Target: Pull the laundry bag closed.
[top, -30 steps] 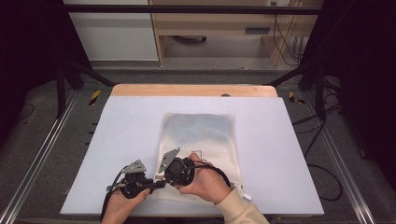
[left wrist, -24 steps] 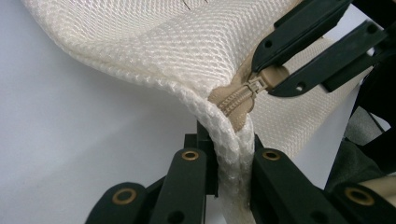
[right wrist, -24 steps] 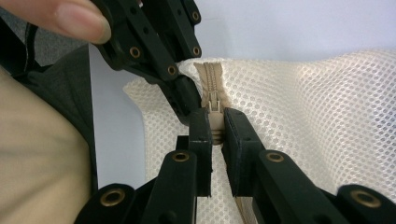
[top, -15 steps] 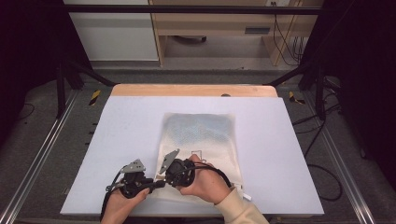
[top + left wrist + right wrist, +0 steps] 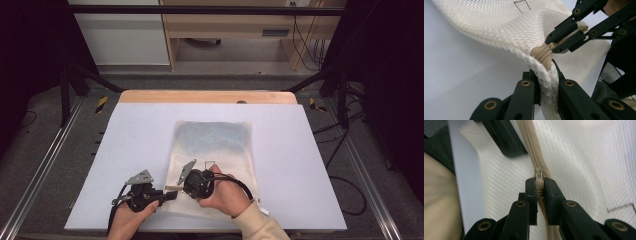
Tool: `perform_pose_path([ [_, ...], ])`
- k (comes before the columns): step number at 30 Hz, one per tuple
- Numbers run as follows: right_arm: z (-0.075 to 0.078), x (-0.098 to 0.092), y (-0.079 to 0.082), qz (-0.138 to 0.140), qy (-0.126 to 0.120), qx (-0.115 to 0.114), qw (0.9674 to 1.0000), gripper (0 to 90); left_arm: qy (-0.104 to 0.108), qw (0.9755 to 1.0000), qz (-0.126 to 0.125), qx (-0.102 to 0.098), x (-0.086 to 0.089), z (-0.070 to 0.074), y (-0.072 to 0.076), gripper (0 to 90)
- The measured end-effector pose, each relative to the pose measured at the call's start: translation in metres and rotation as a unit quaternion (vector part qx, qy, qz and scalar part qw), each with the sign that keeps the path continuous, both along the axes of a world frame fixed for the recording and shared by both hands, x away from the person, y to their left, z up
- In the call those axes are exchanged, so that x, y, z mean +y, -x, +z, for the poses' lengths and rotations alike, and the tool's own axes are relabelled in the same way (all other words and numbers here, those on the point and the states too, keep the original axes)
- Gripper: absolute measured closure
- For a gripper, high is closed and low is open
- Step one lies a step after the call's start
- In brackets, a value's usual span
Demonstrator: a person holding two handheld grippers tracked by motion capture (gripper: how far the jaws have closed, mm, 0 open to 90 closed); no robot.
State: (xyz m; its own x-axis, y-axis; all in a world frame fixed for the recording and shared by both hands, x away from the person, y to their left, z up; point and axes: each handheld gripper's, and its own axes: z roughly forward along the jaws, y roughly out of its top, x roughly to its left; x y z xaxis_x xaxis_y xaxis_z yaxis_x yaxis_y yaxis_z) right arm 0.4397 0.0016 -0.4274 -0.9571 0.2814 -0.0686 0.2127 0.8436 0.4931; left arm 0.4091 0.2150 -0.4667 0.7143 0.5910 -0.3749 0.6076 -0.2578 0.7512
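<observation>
The left gripper [image 5: 546, 82] clamps the corner hem of the mesh bag [image 5: 214, 160] near the table's [image 5: 140, 130] 6 o'clock edge, and the right gripper [image 5: 539, 188] pinches the zipper pull [image 5: 538, 178]. Both holds look set, so I judge the zip itself not yet run. Bare table lies open toward 12 and 3 o'clock.

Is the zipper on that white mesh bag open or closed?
Closed where visible: ahead of the zipper pull in the right gripper, the zipper runs joined. Behind it, cannot tell.
</observation>
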Motion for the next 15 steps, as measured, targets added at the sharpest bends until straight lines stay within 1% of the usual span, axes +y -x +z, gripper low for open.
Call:
perform_pose_path([
  [1, -0.0006, -0.0037, -0.0013, 0.0, -0.012, 0.006, 0.9999, 82.3, 0.001, 1.0, 0.004, 0.001, 0.0032, -0.0004, -0.0014, 85.3],
  [2, -0.0006, -0.0037, -0.0013, 0.0, -0.012, 0.006, 0.9999, 82.3, 0.001, 1.0, 0.004, 0.001, 0.0032, -0.0004, -0.0014, 85.3],
  [3, -0.0001, -0.008, -0.0024, 0.002, -0.016, 0.007, 0.9999, 82.3, 0.0, 1.0, 0.003, 0.002, 0.0023, -0.0015, -0.0015, 85.3],
  [6, 0.0001, -0.009, -0.0026, 0.001, -0.016, 0.009, 0.9998, 82.3, -0.005, 1.0, 0.001, 0.002, 0.0009, -0.0018, -0.0007, 85.3],
  [9, -0.0008, -0.0098, -0.0035, 0.004, -0.016, 0.01, 0.9998, 82.2, -0.006, 1.0, 0.0, 0.003, 0.001, -0.0022, -0.0008, 85.3],
  [15, -0.0008, -0.0119, -0.0039, 0.002, -0.018, 0.011, 0.9998, 82.2, -0.009, 0.9999, -0.007, 0.006, -0.0018, -0.0039, -0.0002, 85.2],
])
